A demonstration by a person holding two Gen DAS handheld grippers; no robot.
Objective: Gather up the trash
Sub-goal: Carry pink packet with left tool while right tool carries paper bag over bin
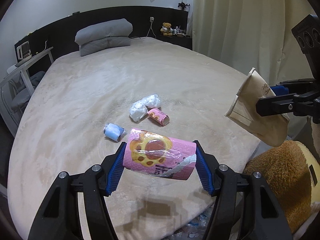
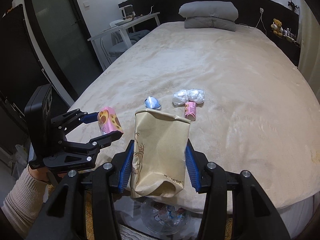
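My left gripper is shut on a pink paw-print wrapper roll and holds it above the bed's near edge; it also shows in the right wrist view. My right gripper is shut on a crushed tan paper cup, also seen in the left wrist view. On the beige bed lie a small pink roll, a blue-white crumpled wrapper and two clear bags of white tissue.
A clear trash bag with wrappers sits on the floor below the bed's near edge. A large brown plush bear is at the right. Grey folded duvet lies at the headboard. A white desk stands left of the bed.
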